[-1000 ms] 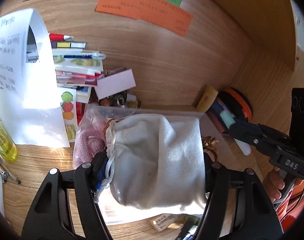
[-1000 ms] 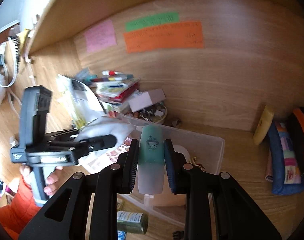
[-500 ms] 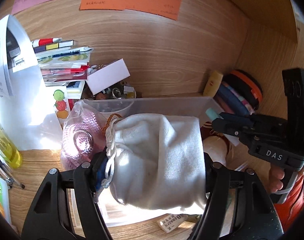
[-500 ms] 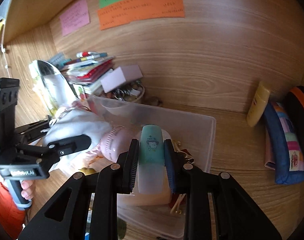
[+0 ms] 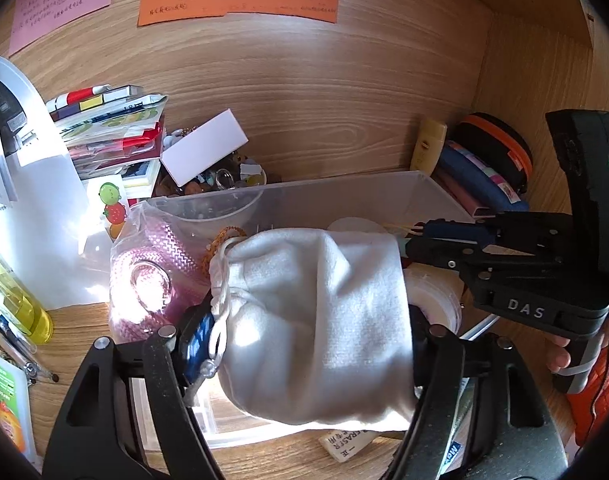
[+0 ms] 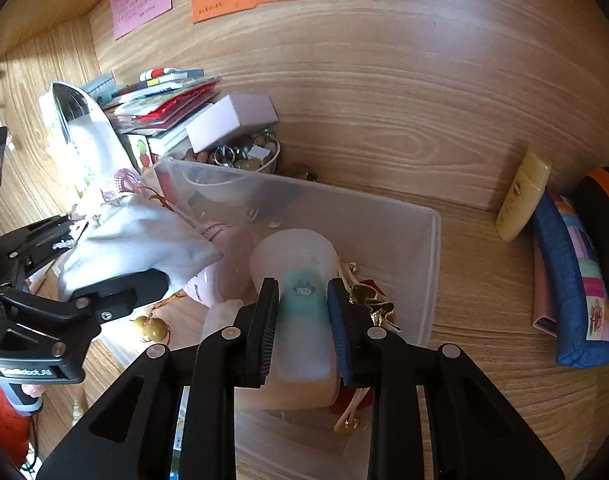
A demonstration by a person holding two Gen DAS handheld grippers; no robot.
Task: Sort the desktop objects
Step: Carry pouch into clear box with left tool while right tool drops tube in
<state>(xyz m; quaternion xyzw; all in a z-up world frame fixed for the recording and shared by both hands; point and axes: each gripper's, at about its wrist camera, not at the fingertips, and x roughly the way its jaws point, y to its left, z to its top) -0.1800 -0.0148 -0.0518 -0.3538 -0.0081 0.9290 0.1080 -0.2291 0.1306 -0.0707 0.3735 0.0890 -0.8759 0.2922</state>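
Observation:
My left gripper (image 5: 304, 320) is shut on a white drawstring cloth pouch (image 5: 316, 320) and holds it over the left part of a clear plastic bin (image 5: 344, 192). The pouch also shows in the right wrist view (image 6: 136, 240). My right gripper (image 6: 302, 312) is shut on a small frosted bottle with a teal label (image 6: 304, 320), low inside the bin (image 6: 432, 264). A pink mesh item in a clear bag (image 5: 144, 272), a round white lid (image 6: 292, 252) and gold trinkets (image 6: 368, 300) lie in the bin.
A stack of books and cards (image 5: 108, 136), a white box (image 5: 204, 152) and a bowl of trinkets (image 6: 240, 156) stand behind the bin. A yellow tube (image 6: 520, 200), a blue pouch (image 6: 572, 280) and an orange-rimmed case (image 5: 496, 148) lie at the right. A yellow bottle (image 5: 16, 300) and pens are at the left.
Both grippers have moved forward and down over the bin. The frosted bottle has dropped lower into the bin's right half. The pouch stays gripped.

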